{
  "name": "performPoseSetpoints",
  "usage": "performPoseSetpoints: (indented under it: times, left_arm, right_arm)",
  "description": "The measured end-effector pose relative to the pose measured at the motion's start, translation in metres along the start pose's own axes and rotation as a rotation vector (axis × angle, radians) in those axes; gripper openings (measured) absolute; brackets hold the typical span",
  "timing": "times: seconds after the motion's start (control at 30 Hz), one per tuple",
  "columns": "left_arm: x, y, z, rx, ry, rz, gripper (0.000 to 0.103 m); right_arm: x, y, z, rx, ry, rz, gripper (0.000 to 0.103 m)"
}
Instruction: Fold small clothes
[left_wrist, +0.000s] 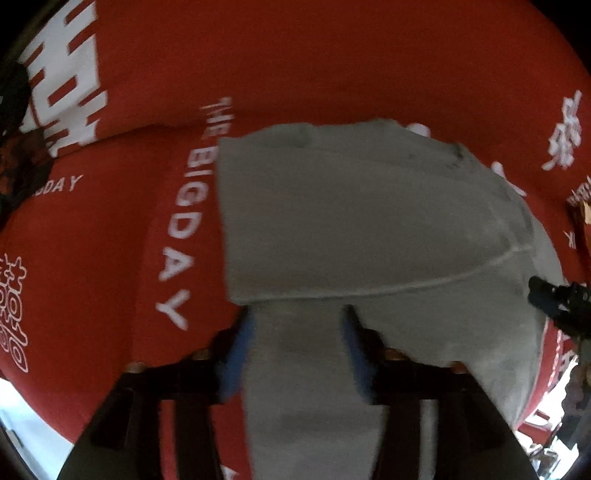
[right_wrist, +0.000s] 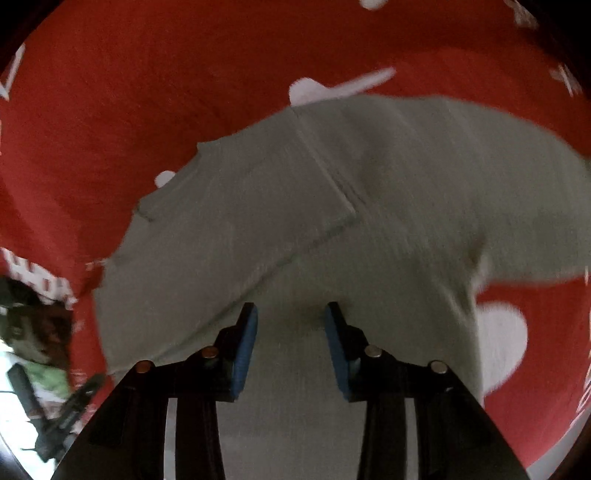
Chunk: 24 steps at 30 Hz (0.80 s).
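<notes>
A small grey garment (left_wrist: 354, 221) lies partly folded on a red cloth with white print (left_wrist: 295, 66). It also shows in the right wrist view (right_wrist: 332, 206), with a stitched hem running across it. My left gripper (left_wrist: 297, 317) is open, its blue pads on either side of a strip of the grey fabric near the garment's lower edge. My right gripper (right_wrist: 291, 314) is open over the grey fabric, its blue pads apart with fabric lying between and under them. The right gripper's black tip (left_wrist: 554, 295) shows at the right edge of the left wrist view.
The red cloth (right_wrist: 147, 92) covers the whole work surface, with "THE BIG DAY" lettering (left_wrist: 184, 221) left of the garment. The surface's edge and bright floor (left_wrist: 22, 413) show at lower left. A dark tool and clutter (right_wrist: 44, 369) lie off the left edge.
</notes>
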<state>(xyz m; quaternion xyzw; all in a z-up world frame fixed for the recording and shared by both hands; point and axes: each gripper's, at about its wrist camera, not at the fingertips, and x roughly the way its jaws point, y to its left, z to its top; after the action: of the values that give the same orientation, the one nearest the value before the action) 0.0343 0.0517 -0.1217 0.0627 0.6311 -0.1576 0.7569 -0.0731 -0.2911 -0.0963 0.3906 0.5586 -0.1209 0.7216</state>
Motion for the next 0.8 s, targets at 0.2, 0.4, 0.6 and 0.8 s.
performPoseSetpoints:
  times: [0.2,0.4,0.6,0.8]
  left_arm:
    - [-0.01,-0.06,-0.007,0.053,-0.018,-0.012,0.097]
    - [-0.007,-0.121,-0.009,0.142,0.002,0.004,0.097]
    - [0.009,-0.157,0.003,0.126,0.045,-0.026,0.097]
    - [0.017,-0.167,0.01,0.102,0.049,-0.026,0.097]
  right_arm:
    - [-0.024,-0.026,-0.027,0.06,0.034,0.076,0.049]
    - [-0.046,-0.074,-0.042,0.176,0.034,0.125,0.058]
    - [-0.059,-0.111,-0.034,0.255,0.007,0.169,0.065]
    - [-0.025,-0.073,0.023,0.209,-0.016,0.321,0.065]
